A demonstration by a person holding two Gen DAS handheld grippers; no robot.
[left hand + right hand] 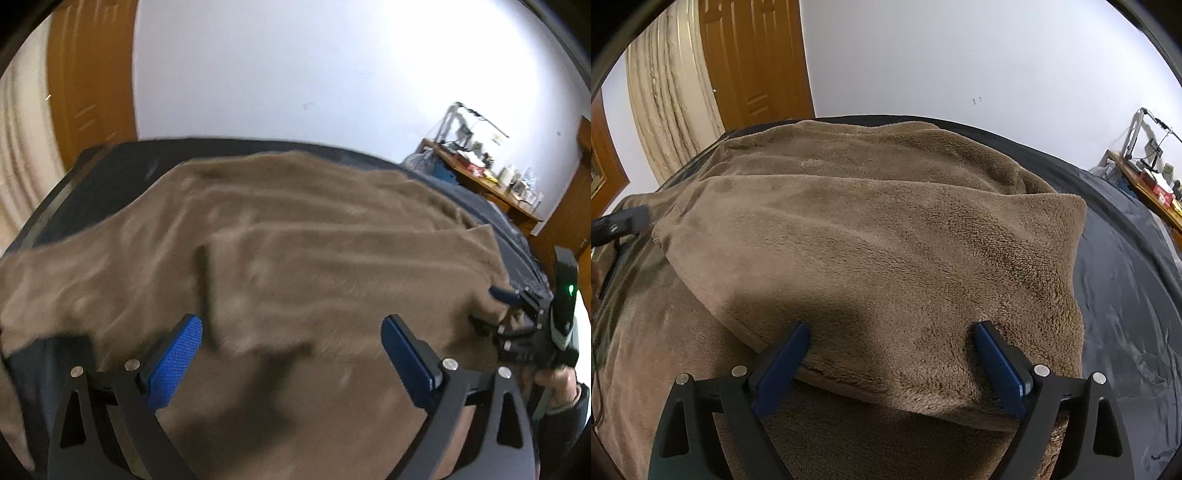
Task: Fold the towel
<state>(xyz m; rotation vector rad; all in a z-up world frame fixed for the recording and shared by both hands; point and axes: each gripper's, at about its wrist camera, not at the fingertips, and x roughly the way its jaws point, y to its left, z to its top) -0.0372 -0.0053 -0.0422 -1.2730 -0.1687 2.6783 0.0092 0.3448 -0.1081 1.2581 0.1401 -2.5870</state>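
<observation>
A large brown fluffy towel (295, 229) lies spread over a dark covered surface (110, 173), with one layer folded over on top. In the left wrist view my left gripper (291, 321) hangs open just above the towel, with nothing between its blue pads (177, 358). At the right edge of that view my right gripper (485, 306), held by a hand (557, 380), sits at the towel's corner. In the right wrist view the right gripper (892, 328) is open, its fingers (997, 365) straddling the near edge of the folded towel layer (886, 240). The left gripper (624, 221) shows at far left.
Bare dark cover (1126, 295) lies right of the towel. Behind stand a white wall, a wooden door (753, 62) and a cream curtain (665, 92). A cluttered wooden desk (480, 173) stands at the back right.
</observation>
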